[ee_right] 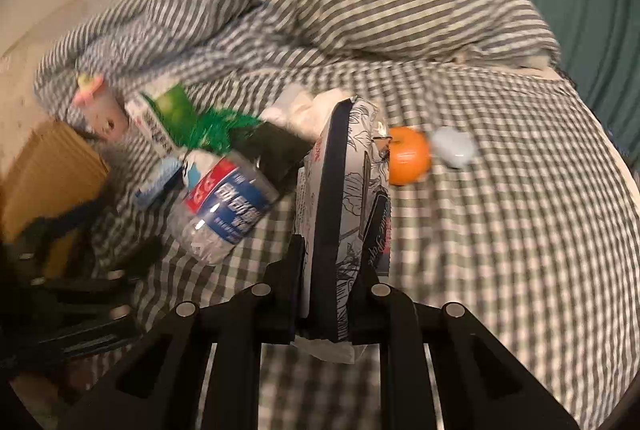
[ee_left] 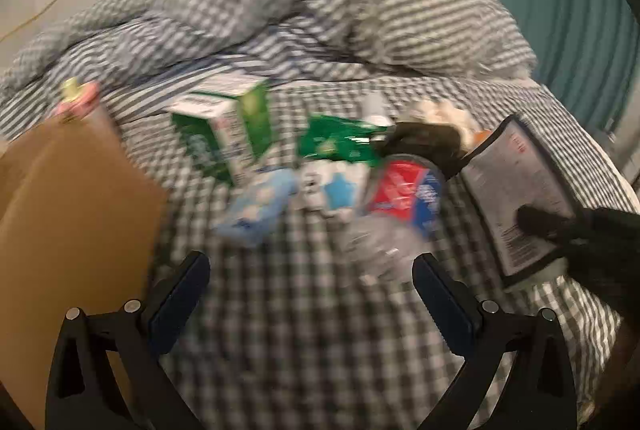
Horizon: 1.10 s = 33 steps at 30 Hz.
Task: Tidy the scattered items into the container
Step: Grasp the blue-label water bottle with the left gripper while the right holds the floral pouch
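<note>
Only in the right wrist view we saw an orange (ee_right: pixel 409 161) on the checked bedsheet (ee_right: pixel 500 250); left view showed the cardboard box (ee_left: pixel 76 214). Right gripper (ee_right: pixel 326 272) was clamped narrow on a printed packet (ee_right: pixel 344 190). Left gripper (ee_left: pixel 310 266) was spread wide, empty, nr plastic bottle (ee_left: pixel 400 198).

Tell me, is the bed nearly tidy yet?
Not yet. Nothing visibly sits in the cardboard box. The right tongs grip a black-edged printed packet; the left tongs are open and empty. The water bottle, green carton, blue packet and orange are on the checked bedsheet.
</note>
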Each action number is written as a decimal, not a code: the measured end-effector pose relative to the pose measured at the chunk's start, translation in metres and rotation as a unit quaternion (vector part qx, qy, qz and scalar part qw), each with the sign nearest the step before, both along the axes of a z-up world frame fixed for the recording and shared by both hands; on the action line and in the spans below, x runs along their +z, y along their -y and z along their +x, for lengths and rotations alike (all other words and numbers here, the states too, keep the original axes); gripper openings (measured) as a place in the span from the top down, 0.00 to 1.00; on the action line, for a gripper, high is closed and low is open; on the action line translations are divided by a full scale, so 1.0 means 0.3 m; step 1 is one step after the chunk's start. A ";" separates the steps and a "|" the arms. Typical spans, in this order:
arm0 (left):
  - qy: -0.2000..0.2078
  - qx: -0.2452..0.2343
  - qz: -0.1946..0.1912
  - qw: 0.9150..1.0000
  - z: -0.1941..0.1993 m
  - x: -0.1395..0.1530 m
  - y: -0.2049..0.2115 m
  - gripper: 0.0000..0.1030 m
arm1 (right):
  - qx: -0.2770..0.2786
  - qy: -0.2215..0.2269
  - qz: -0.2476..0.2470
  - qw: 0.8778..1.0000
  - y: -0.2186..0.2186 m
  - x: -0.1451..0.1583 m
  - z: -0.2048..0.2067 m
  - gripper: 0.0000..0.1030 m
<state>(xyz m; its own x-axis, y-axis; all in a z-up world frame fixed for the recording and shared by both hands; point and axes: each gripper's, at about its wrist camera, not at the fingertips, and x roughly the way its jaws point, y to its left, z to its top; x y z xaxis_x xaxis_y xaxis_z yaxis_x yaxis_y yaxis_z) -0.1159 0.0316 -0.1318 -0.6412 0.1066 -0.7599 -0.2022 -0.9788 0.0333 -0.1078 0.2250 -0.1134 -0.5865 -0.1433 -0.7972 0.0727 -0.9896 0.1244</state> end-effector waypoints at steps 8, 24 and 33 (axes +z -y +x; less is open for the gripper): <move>0.036 -0.059 -0.027 0.997 -0.154 -0.148 -0.189 0.00 | -0.033 0.001 -0.005 0.999 -0.135 0.001 0.033 0.85; 0.046 -0.024 0.014 0.999 -0.096 -0.045 -0.115 0.36 | -0.019 -0.016 -0.001 1.000 -0.069 0.064 0.110 0.85; 0.063 -0.004 0.016 0.998 -0.044 -0.055 -0.060 0.37 | -0.007 -0.031 -0.002 1.000 -0.020 0.115 0.183 0.85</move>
<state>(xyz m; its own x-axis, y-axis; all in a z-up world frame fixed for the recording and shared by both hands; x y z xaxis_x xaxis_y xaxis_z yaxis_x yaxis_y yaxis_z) -0.1291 0.0495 -0.1481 -0.5395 0.1367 -0.8308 -0.2103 -0.9773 -0.0242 -0.0529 0.2309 -0.0790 -0.6362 -0.1384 -0.7590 0.0668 -0.9900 0.1246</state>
